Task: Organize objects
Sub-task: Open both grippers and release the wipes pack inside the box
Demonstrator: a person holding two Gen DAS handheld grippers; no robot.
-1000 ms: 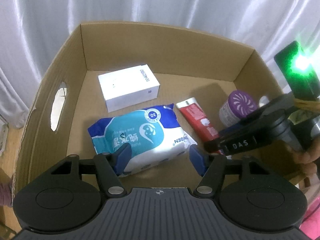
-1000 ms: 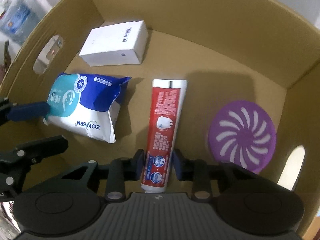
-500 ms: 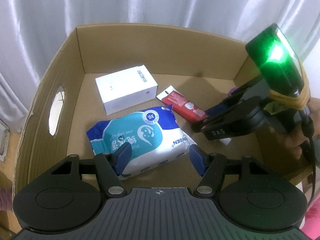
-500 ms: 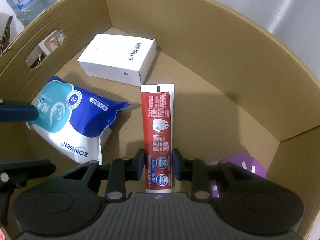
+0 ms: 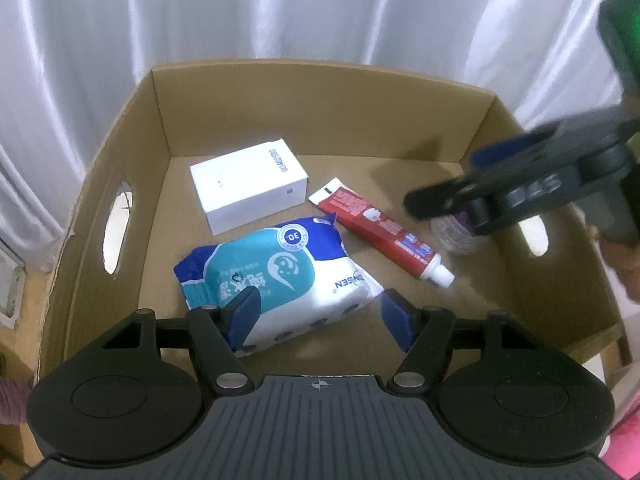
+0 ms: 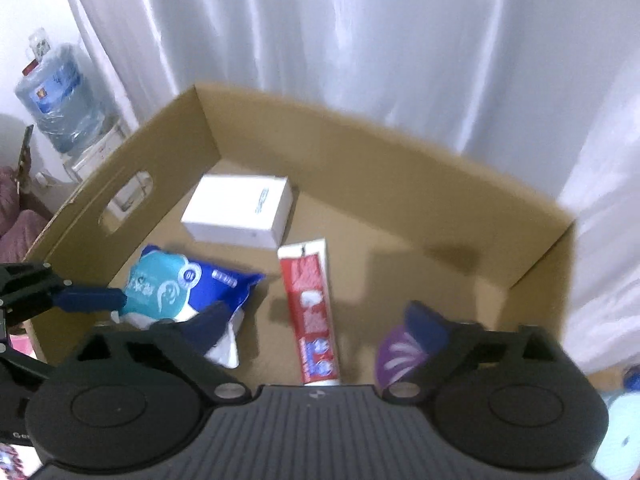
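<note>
Right gripper [image 6: 316, 322]: jaws opening wide, empty, above the toothpaste tube [image 6: 310, 312] lying mid-box.
Left gripper [image 5: 320, 312]: jaws opening, straddling the wipes pack [image 5: 276, 276] near the cardboard box [image 5: 320, 92]'s front edge.
White carton [image 5: 248, 184]: toward the back-left corner.
Purple freshener [image 6: 394, 354]: right side.

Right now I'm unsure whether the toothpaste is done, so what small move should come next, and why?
Probably draw the right gripper clear: its jaws are opening, with the toothpaste lying flat in the cardboard box beside the wipes pack, gripped by nothing.
</note>
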